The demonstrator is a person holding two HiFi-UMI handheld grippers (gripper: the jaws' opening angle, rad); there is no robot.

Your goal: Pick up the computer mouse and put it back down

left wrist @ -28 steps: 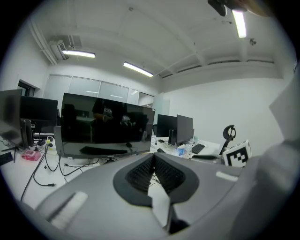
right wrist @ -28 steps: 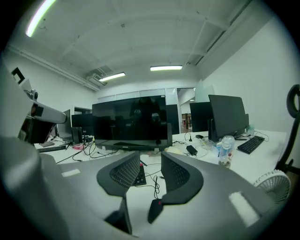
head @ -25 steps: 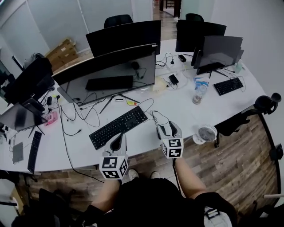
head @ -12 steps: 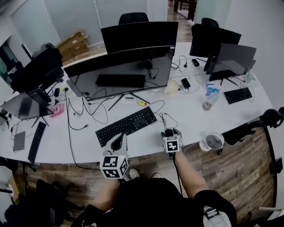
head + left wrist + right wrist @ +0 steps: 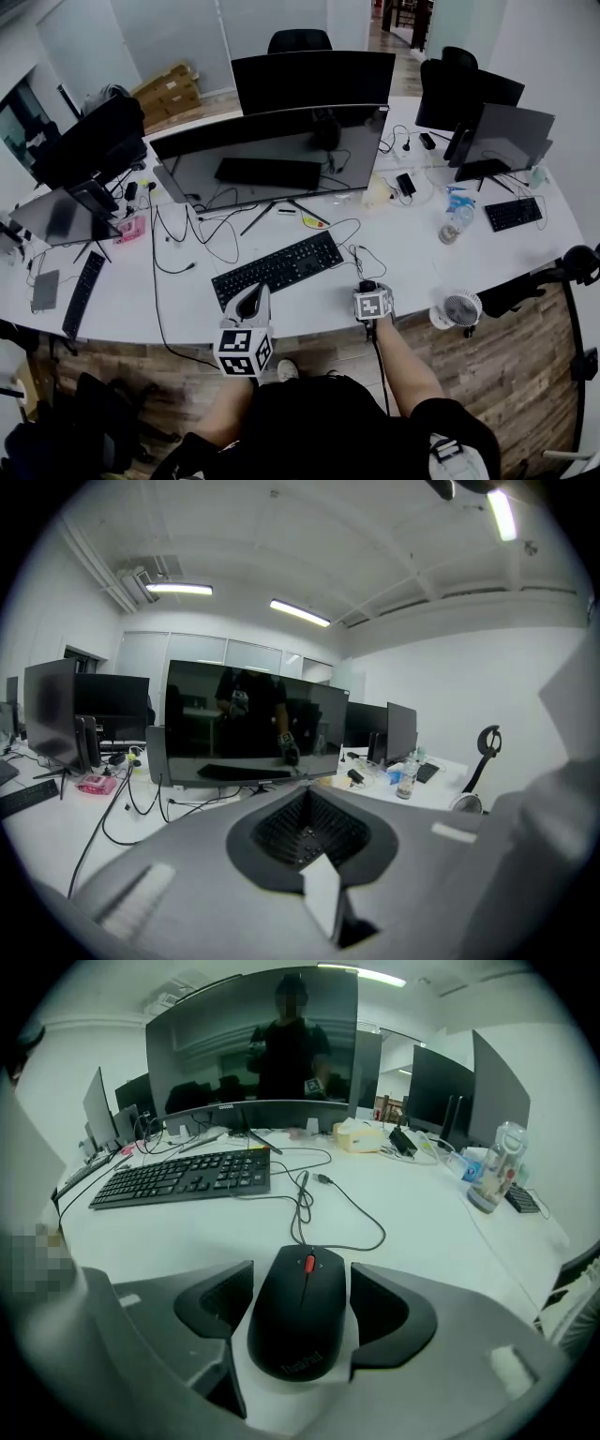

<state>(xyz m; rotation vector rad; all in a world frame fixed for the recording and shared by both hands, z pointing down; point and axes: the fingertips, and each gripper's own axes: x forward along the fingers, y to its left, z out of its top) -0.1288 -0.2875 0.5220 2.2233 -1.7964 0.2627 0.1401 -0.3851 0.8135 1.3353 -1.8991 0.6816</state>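
A black corded mouse [image 5: 302, 1321] with a red scroll wheel lies flat on the white desk [image 5: 412, 1241], near its front edge. My right gripper [image 5: 300, 1283] points down over it. Its jaws are opening, with the mouse between them and thin white gaps showing at both pads. In the head view only a dark bit of the mouse [image 5: 367, 284] shows above the right gripper's [image 5: 368, 290] marker cube. My left gripper [image 5: 251, 302] hovers at the desk's front edge, below the black keyboard [image 5: 277, 269]. That left gripper [image 5: 309, 829] is shut with nothing in it.
The mouse cable [image 5: 337, 1199] loops back toward a wide curved monitor [image 5: 272, 155]. The keyboard [image 5: 183, 1177] lies left of the mouse. A small white fan [image 5: 459, 309] stands at the right edge and a water bottle [image 5: 453, 220] farther back. More monitors and cables crowd the rear.
My right gripper has dropped toward the desk and tipped steeply down, setting the mouse on the surface. The left gripper has drifted slightly.
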